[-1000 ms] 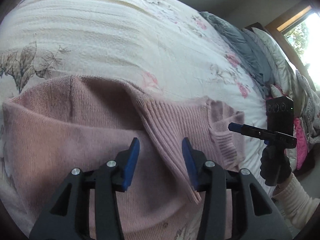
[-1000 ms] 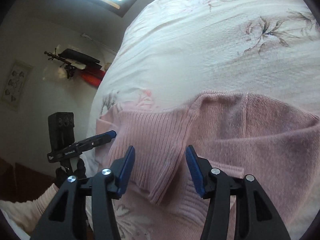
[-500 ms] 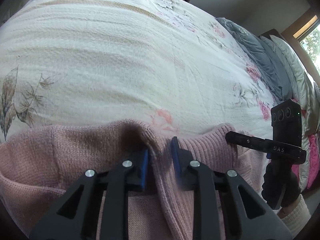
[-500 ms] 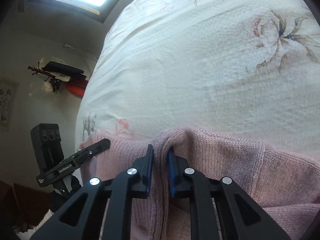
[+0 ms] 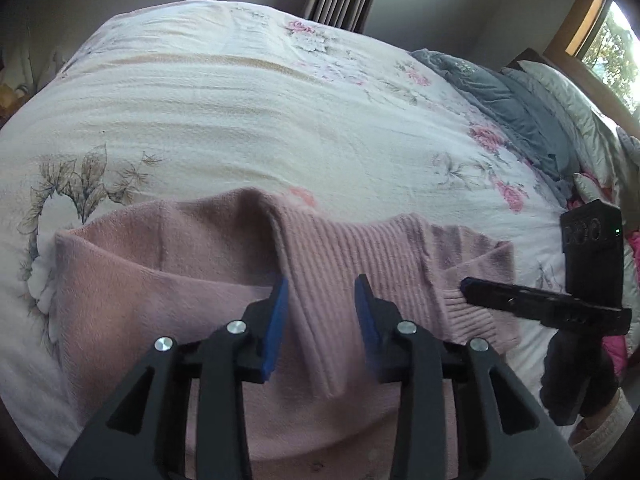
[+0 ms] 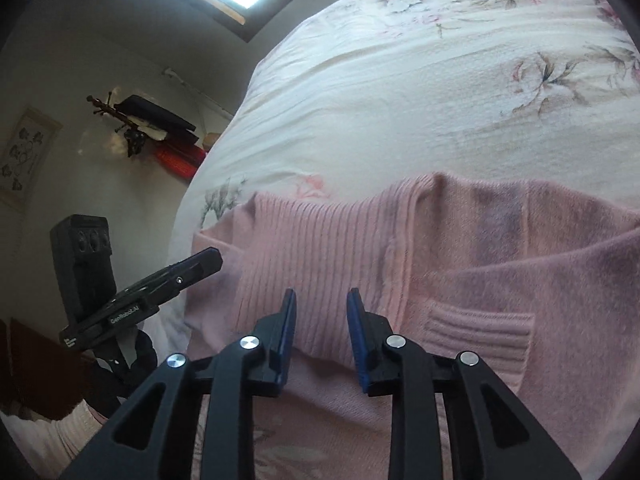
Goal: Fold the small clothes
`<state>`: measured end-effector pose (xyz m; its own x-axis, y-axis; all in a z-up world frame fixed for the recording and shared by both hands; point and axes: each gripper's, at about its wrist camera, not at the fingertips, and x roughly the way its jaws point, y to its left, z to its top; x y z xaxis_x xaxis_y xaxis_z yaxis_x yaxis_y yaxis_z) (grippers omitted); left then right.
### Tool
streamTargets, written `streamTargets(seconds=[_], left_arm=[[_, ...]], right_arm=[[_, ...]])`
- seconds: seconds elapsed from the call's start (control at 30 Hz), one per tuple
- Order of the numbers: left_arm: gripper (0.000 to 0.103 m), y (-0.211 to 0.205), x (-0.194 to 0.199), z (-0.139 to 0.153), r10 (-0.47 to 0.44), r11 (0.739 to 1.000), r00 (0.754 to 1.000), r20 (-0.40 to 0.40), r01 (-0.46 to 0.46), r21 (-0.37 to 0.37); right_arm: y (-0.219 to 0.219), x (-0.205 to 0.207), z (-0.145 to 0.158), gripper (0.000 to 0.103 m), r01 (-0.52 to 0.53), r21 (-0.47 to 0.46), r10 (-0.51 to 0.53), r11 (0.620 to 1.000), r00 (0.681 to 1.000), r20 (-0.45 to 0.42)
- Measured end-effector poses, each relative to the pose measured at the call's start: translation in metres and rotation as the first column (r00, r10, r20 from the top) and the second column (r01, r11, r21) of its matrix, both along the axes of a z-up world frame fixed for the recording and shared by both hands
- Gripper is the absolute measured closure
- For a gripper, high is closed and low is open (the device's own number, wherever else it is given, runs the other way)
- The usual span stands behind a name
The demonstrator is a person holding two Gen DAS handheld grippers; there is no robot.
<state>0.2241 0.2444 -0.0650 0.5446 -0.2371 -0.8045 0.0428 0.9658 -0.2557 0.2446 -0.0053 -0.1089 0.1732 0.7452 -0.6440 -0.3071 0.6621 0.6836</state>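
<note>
Left wrist view is showing the pink sweater (image 5: 208, 280) lying partly folded on the bed (image 5: 240, 112); left gripper (image 5: 320, 312) and right gripper (image 6: 320, 332) are hovering spread and empty, with the ribbed sleeve (image 5: 360, 248) at 12 o'clock needing more folding.

Black tongs (image 5: 320, 300), blue pads (image 5: 277, 316), silver screws, dark gloves, cream sleeves

The left tool (image 5: 320, 304) hangs with its blue pads spread wide and nothing between them. The right tool (image 6: 321, 324) is likewise parted and empty. Each is gripped from below by a dark-gloved hand (image 5: 576, 380) with a pale knit cuff at the wrist.
</note>
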Motion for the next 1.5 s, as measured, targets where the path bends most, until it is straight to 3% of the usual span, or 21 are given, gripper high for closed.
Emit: streamTargets(seconds=[0.17, 0.23, 0.33, 0.43, 0.57, 0.67, 0.77, 0.9, 1.0, 1.1, 1.23, 1.37, 1.5], left_arm=[[0.066, -0.027, -0.007, -0.034, -0.033, 0.998, 0.997, -0.069, 0.037, 0.055], [0.066, -0.02, -0.004, -0.052, -0.009, 1.0, 0.994, -0.109, 0.013, 0.029], [0.07, -0.01, -0.006, -0.053, 0.013, 1.0, 0.993, -0.117, -0.014, -0.013], [0.068, -0.004, -0.022, -0.032, 0.032, 0.998, 0.994, -0.103, -0.037, -0.044], [0.057, 0.001, -0.073, -0.005, 0.03, 0.999, 0.997, -0.067, -0.027, 0.037], [0.051, 0.008, -0.121, 0.001, 0.027, 0.995, 0.995, -0.097, -0.017, 0.098], [0.051, 0.019, -0.17, -0.001, 0.046, 0.988, 0.987, -0.153, -0.023, 0.151], [0.05, 0.045, -0.245, -0.01, 0.125, 0.971, 0.96, -0.251, -0.066, 0.231], [0.051, 0.068, -0.29, -0.016, 0.205, 0.963, 0.924, -0.323, -0.132, 0.236], [0.051, 0.086, -0.325, -0.022, 0.256, 0.957, 0.892, -0.373, -0.18, 0.227], [0.051, 0.095, -0.364, -0.036, 0.275, 0.956, 0.853, -0.444, -0.196, 0.216], [0.051, 0.099, -0.38, -0.052, 0.232, 0.972, 0.835, -0.499, -0.217, 0.09], [0.052, 0.103, -0.389, -0.073, 0.198, 0.968, 0.818, -0.541, -0.251, -0.025]], right_arm=[[0.016, -0.006, -0.042, 0.078, 0.031, -0.097, -0.04, 0.995, 0.995, -0.09], [0.012, -0.004, -0.059, 0.08, 0.055, -0.07, -0.064, 0.996, 0.989, -0.132], [0.001, -0.007, -0.053, 0.079, 0.087, -0.044, -0.093, 0.995, 0.986, -0.138], [-0.012, -0.024, -0.027, 0.073, 0.088, -0.032, -0.09, 0.996, 0.993, -0.077], [-0.032, -0.074, 0.0, 0.065, 0.068, -0.108, -0.068, 0.992, 0.998, 0.004], [-0.049, -0.124, 0.004, 0.058, 0.052, -0.156, -0.053, 0.986, 0.999, -0.005], [-0.07, -0.182, 0.0, 0.057, 0.04, -0.22, -0.049, 0.975, 0.998, -0.036], [-0.098, -0.249, -0.009, 0.055, 0.032, -0.284, -0.066, 0.958, 0.992, -0.11], [-0.114, -0.287, -0.022, 0.054, 0.025, -0.319, -0.089, 0.947, 0.978, -0.188], [-0.124, -0.313, -0.035, 0.053, 0.019, -0.314, -0.106, 0.949, 0.959, -0.263], [-0.127, -0.326, -0.048, 0.053, 0.001, -0.325, -0.104, 0.946, 0.948, -0.3], [-0.121, -0.332, -0.061, 0.052, -0.02, -0.29, -0.08, 0.957, 0.94, -0.331], [-0.112, -0.336, -0.063, 0.048, -0.046, -0.276, -0.048, 0.96, 0.945, -0.325]])
